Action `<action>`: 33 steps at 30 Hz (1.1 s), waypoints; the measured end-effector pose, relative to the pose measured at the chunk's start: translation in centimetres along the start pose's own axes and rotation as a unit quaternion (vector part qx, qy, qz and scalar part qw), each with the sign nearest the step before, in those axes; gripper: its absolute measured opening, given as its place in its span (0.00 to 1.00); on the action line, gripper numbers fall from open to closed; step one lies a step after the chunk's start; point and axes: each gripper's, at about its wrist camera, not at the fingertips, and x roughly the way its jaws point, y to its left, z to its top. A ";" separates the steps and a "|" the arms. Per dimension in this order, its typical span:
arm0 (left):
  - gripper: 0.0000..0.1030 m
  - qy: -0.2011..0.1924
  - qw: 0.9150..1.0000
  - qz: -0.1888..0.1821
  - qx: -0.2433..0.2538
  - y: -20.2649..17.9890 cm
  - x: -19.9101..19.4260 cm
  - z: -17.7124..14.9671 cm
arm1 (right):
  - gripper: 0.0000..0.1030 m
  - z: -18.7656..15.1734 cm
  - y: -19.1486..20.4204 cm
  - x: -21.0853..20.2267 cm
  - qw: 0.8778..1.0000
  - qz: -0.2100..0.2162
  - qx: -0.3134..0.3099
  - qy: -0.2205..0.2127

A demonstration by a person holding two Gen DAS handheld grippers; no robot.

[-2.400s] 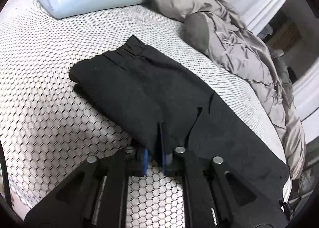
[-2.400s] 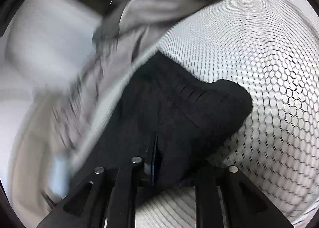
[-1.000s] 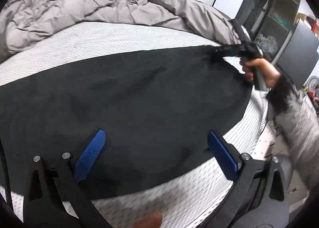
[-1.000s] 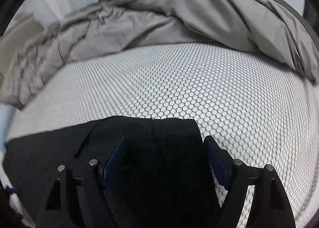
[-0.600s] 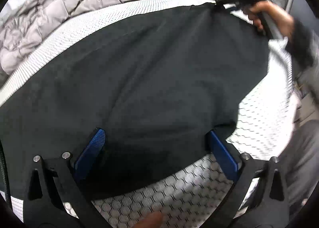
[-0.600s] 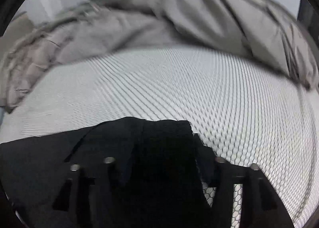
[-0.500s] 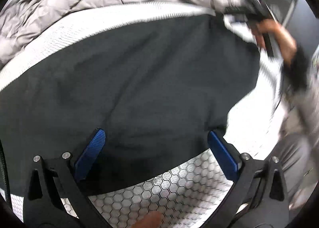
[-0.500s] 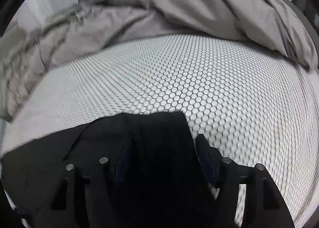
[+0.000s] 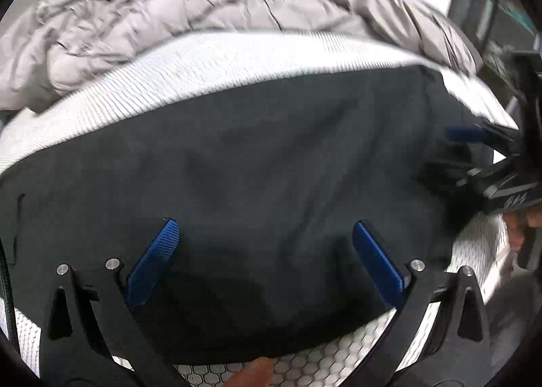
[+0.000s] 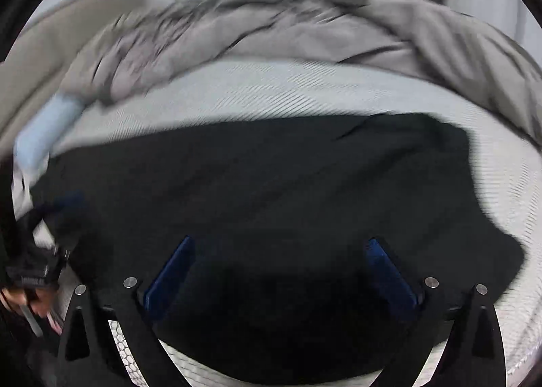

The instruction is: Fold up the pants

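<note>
Both grippers stand spread wide with nothing between their blue pads: the left gripper [image 9: 266,263] and the right gripper [image 10: 279,277] each hover low over the near edge of the black pants [image 9: 271,167], holding no cloth. That reads as a release pose; the garment lies flat on its own, so I judge a fold has been laid down and the tools are free to reposition or to smooth it.

Just beyond the fingers, the pants lie spread on the white honeycomb-patterned mattress [image 9: 237,55], a broad dark slab running side to side across both views. Its long axis lies left-right, parallel to the near mattress edge. Which end is the waistband I cannot tell; motion blur softens the detail. In the right wrist view the cloth's right edge [image 10: 487,204] is uneven, with a corner sagging toward the camera, so that side may need squaring.

Farther back, a strip of bare mattress separates the pants from the rumpled grey duvet [image 10: 305,35], well apart from the work. A pale blue pillow [image 10: 47,126] sits at far left.
</note>
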 end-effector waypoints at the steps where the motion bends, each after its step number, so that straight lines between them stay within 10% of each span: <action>1: 0.99 0.018 1.000 -0.006 0.005 0.4 0.5 -0.7 | 1.00 -0.6 1.5 0.9 1.000 0.004 -0.022 0.008; 7: 0.99 0.016 1.000 0.003 0.007 5.4 -0.6 -4.8 | 0.99 -3.2 4.7 4.1 0.991 -0.015 -0.127 0.034; 17: 0.99 0.028 0.994 0.028 -0.100 14.1 -2.6 -5.7 | 0.99 -6.4 -12.2 -0.2 0.975 -0.219 0.026 0.014; 24: 0.99 -0.021 0.997 0.000 -0.078 11.5 -2.1 0.0 | 0.99 -3.3 -8.1 -2.5 0.985 -0.168 -0.016 -0.037; 29: 0.99 0.047 0.997 -0.011 -0.059 9.2 3.1 1.7 | 0.99 -0.9 -1.4 0.8 0.996 -0.059 -0.069 -0.019; 33: 0.99 0.057 0.998 0.011 -0.005 8.9 3.1 0.6 | 0.99 -1.0 0.3 5.3 0.980 -0.117 -0.161 0.025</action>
